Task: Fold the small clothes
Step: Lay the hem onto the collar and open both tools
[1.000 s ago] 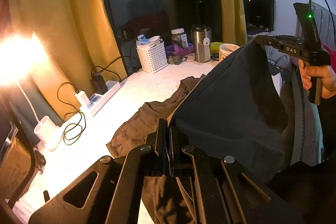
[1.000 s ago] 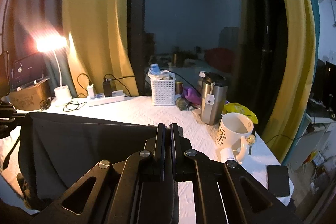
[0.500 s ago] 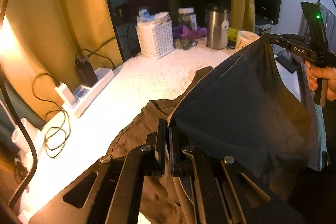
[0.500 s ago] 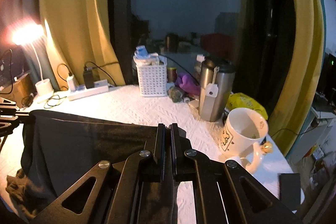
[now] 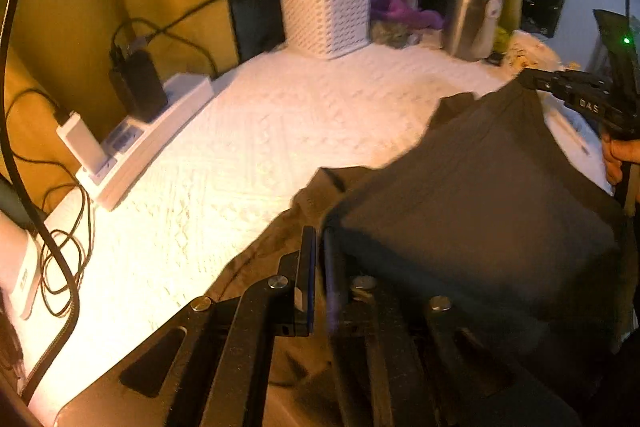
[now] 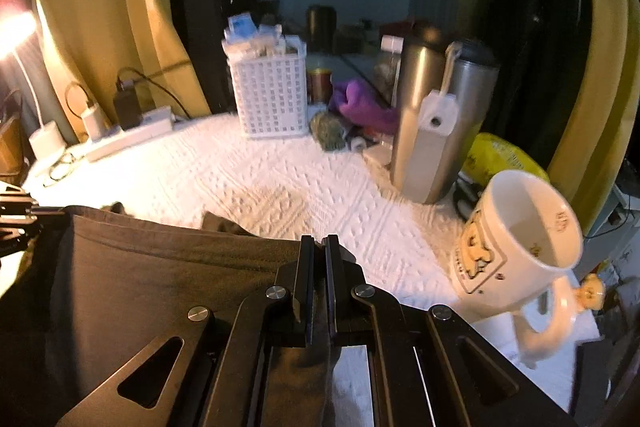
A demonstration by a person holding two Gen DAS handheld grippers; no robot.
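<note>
1. the left wrist view alone shows a hand [image 5: 618,157] carrying the right gripper [image 5: 524,77]; only the right view shows the mug [image 6: 520,239] near the table edge.
2. bare white tablecloth [image 5: 256,131] lies open beyond the dark garment [image 5: 472,211].
3. left gripper [image 5: 319,233] jaws are opening, a cloth corner between them, apparently slipping free; right jaws are pressed onto the garment's top edge.

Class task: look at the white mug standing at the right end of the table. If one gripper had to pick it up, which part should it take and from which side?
Take the white mug by its handle, coming from the near side, probably. The handle loops out towards the right wrist camera, clear of the steel flask behind it. The body looks too wide for these narrow jaws.
</note>
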